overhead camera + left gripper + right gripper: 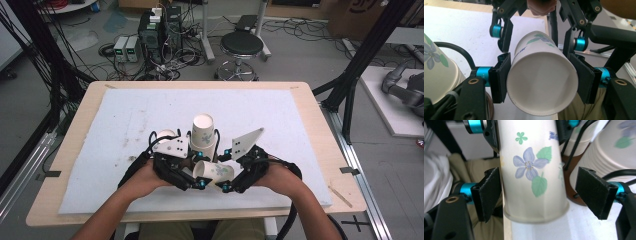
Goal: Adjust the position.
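Clamped near its rim between the pads of the left gripper (541, 82), a flowered paper cup (541, 80) lies sideways. Its base end sits inside the right gripper (536, 195), whose jaws stand spread apart. Just behind both grippers stands a stack of paper cups (203, 134).

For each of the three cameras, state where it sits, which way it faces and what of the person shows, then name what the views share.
High view: above the person's side, looking forward and down on the white-padded wooden table; both forearms enter from below.
Left gripper view: rides the left hand-held gripper, looking along jaws clamped on the flower-printed white paper cup, into its mouth; a fingertip shows above.
Right gripper view: rides the right hand-held gripper, facing the cup's side; the person's lap shows at left.
Shared: that cup and the stacked paper cups.
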The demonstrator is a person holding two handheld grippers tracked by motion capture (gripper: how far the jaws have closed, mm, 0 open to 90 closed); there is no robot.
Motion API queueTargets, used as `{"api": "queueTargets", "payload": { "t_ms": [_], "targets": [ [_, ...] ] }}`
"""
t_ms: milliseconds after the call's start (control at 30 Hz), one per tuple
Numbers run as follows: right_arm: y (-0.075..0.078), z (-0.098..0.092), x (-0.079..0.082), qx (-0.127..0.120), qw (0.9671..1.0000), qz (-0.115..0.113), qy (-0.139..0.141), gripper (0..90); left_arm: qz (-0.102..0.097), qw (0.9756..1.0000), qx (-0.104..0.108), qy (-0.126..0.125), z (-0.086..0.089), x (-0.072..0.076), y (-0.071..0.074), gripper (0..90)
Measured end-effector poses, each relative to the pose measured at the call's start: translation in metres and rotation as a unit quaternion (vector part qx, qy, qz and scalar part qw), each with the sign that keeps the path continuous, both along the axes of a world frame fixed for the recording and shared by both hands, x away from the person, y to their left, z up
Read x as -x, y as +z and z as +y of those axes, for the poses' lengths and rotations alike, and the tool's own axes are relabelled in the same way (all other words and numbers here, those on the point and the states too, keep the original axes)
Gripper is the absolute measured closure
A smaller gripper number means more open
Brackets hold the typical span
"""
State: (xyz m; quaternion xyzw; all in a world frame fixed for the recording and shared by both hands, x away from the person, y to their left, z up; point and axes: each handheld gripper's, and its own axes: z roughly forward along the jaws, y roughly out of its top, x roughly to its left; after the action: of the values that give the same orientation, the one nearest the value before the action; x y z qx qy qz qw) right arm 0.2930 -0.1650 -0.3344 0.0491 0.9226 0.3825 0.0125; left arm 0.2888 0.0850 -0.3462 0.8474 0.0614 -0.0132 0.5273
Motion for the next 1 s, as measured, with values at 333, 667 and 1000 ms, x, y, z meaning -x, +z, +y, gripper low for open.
{"api": "queueTargets", "payload": {
  "t_ms": [333,667,1000],
  "targets": [
    [-0.004,-0.027,0.002,-0.119,0.9913,0.000,-0.055,20.2,0.002,0.9989,0.042,0.022,0.010,-0.002,-0.006,36.7],
    [-0.014,-0.047,0.007,-0.190,0.9764,-0.011,-0.103,20.2,0.000,0.9953,0.087,0.042,0.017,-0.002,-0.013,36.8],
    [-0.033,-0.054,0.009,-0.210,0.9704,0.009,-0.119,20.2,0.001,0.9915,0.119,0.052,0.025,-0.001,-0.019,36.7]
  ]
}}
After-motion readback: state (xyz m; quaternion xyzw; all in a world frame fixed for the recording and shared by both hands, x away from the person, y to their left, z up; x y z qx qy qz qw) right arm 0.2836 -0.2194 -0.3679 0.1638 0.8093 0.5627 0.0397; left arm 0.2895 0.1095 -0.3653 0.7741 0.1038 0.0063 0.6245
